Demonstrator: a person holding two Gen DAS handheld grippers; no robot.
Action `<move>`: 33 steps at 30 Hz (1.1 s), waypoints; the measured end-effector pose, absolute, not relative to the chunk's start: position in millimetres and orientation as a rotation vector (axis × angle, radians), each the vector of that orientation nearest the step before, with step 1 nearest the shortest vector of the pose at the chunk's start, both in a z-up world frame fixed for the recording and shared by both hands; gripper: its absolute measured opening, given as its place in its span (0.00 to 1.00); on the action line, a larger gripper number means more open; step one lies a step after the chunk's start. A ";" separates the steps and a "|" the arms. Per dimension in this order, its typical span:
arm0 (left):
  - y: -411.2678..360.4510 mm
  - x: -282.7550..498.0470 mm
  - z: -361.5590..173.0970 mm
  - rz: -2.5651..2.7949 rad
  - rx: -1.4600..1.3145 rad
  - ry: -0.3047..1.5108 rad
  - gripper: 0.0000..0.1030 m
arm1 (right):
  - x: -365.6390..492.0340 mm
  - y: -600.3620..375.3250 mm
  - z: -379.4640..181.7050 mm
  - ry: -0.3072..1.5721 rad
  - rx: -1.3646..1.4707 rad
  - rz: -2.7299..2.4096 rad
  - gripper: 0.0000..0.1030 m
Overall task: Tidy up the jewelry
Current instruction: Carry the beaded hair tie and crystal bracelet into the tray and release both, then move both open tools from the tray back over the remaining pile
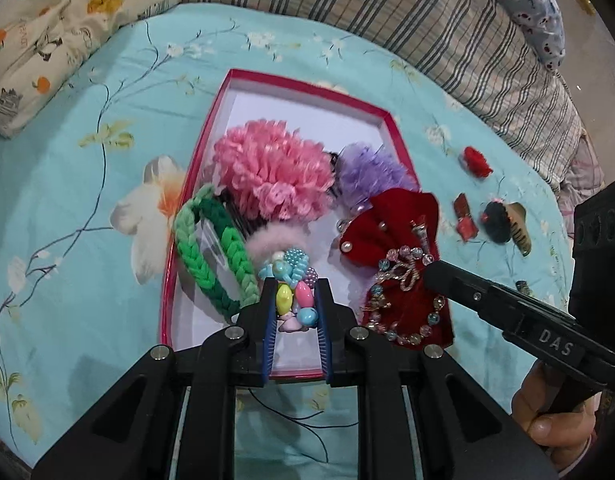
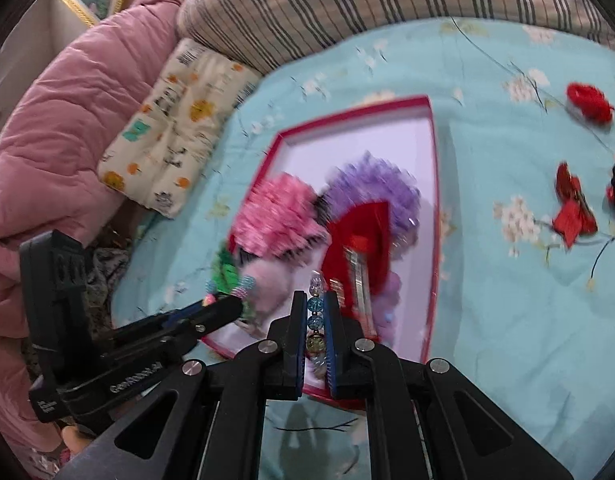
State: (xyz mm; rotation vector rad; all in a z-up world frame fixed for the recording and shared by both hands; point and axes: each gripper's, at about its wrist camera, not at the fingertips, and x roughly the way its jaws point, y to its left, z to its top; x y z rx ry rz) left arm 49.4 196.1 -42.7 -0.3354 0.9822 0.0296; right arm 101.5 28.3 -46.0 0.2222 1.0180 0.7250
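Jewelry and hair pieces sit in a shallow box (image 1: 195,160) with pink rim and white floor, lying flat on the bed's blue flowered sheet (image 1: 67,200). Inside the box: pink ruffled scrunchie (image 1: 273,172) mid-box, purple ruffled one (image 1: 371,172) just beside it toward the box's right wall, green braided band (image 1: 215,268) along the left wall, pale pink fluffy piece (image 1: 273,240) below the pink scrunchie, red velvet bow (image 1: 391,232) at the right wall, partly over the rim.

Left claw (image 1: 297,300) narrow, clamped on a bunch of pastel beads (image 1: 295,300) (yellow, pink, blue), hanging over the box's near end. Right claw (image 2: 316,320) nearly closed, pinching a clear and blue bead bracelet (image 2: 315,312); in the left view that strand (image 1: 403,300) drapes over the red bow at the box's right near corner. A hand (image 1: 547,412) grips the right claw's handle.

Outside the box, right of it on the sheet: red fuzzy clip (image 1: 477,162), small red bow clip (image 1: 465,216), black pom clip with a comb-like edge (image 1: 503,222). Beyond the box: striped bolster (image 1: 387,12), cartoon-print pillow (image 1: 59,32); pink quilt (image 2: 59,128) left of the box in the right view. Right view blurred.
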 end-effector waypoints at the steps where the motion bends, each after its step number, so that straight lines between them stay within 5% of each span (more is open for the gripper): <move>1: 195.8 50.1 -45.3 0.028 -0.333 0.989 0.15 | 103.0 27.8 -50.2 1.026 0.218 0.718 0.07; 18: 194.6 58.5 -59.2 0.078 -0.302 1.055 0.16 | 112.5 22.1 -56.3 1.033 0.192 0.672 0.10; 23: 192.8 56.6 -58.7 0.086 -0.290 1.063 0.31 | 108.6 21.1 -52.4 1.035 0.208 0.682 0.14; 27: 191.3 51.3 -54.9 0.096 -0.271 1.056 0.34 | 104.9 16.2 -48.0 1.026 0.230 0.687 0.32; 33: 188.1 44.6 -49.7 0.107 -0.257 1.046 0.38 | 100.9 7.8 -37.7 0.998 0.244 0.684 0.32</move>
